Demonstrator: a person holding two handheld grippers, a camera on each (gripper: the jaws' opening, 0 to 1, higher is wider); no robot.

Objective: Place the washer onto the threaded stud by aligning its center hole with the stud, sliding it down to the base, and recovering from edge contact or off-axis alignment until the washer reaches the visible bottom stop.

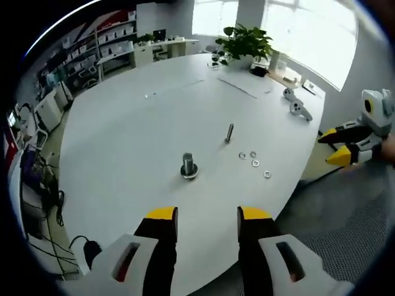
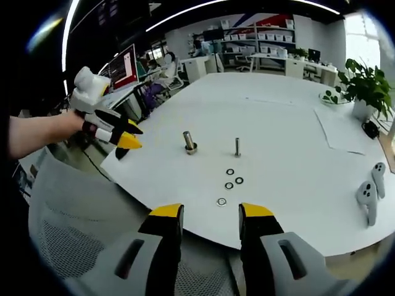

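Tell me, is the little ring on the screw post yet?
Not yet. Nothing looks done: four washers lie loose on the white table, beside the thin threaded stud, which stands bare. A thicker bolt stands nearby. In hand: nothing; the left tool and right tool are off the table's edge, the right one open. Left: pick a washer, slide it down.

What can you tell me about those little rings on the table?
Four small washers lie flat on the white table, loosely grouped and apart from one another. They look like shiny grey metal, each with a round hole in the middle. They sit just in front of the thin upright stud, not touching it. Nothing holds them; both grippers are off the table.
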